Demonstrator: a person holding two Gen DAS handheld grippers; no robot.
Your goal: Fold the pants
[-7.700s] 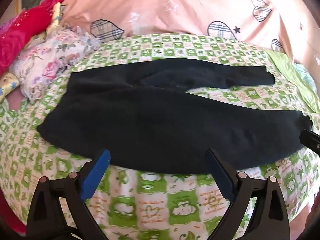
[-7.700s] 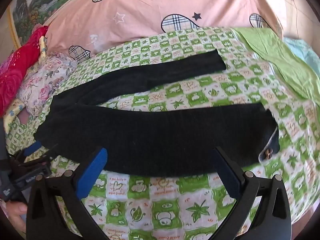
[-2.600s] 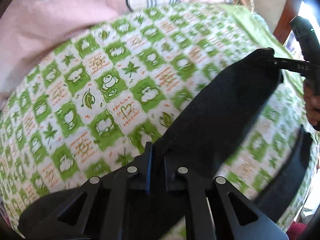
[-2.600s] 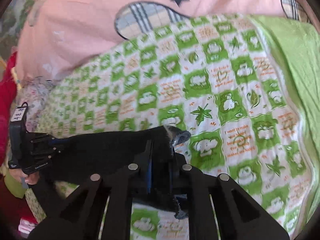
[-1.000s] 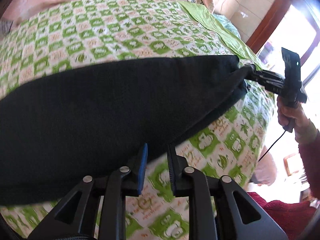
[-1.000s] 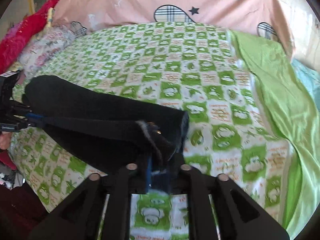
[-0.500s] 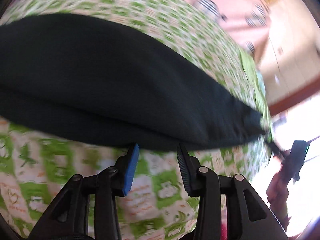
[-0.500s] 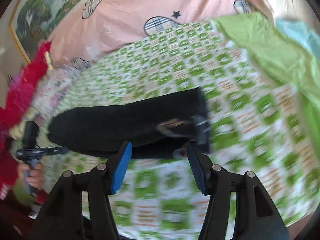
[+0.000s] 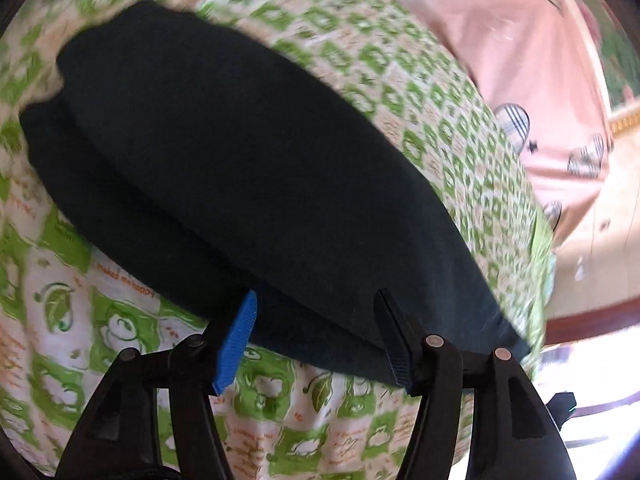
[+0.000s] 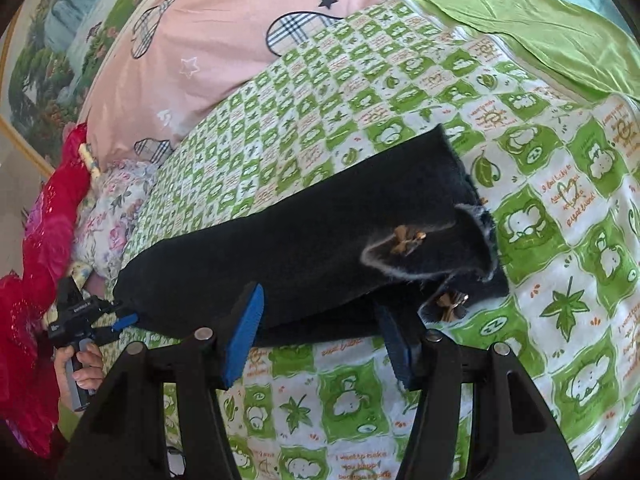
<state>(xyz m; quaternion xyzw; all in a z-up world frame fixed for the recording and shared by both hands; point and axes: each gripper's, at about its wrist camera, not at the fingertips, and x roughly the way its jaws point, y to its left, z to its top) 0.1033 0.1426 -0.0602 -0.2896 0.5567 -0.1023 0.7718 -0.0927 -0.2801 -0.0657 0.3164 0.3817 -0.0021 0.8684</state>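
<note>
Left tongs (image 9: 316, 340) open, nothing between fingers, hovering at near edge of black pants (image 9: 240, 168). Pants lie on bed, on green checkered sheet (image 10: 360, 92), one leg folded over other. Right tongs (image 10: 320, 336) open too, near cuffs with small brown bows (image 10: 406, 240). Pink pillow (image 10: 224, 40) behind.

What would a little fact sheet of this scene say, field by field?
garment: black pants, one leg folded over the other, lying flat
surface: green checked bedsheet
left gripper: jaws open, empty, at the pants' near edge
right gripper: jaws open, empty, near the cuff end
cuff detail: small brown bows
background: pink quilt
</note>
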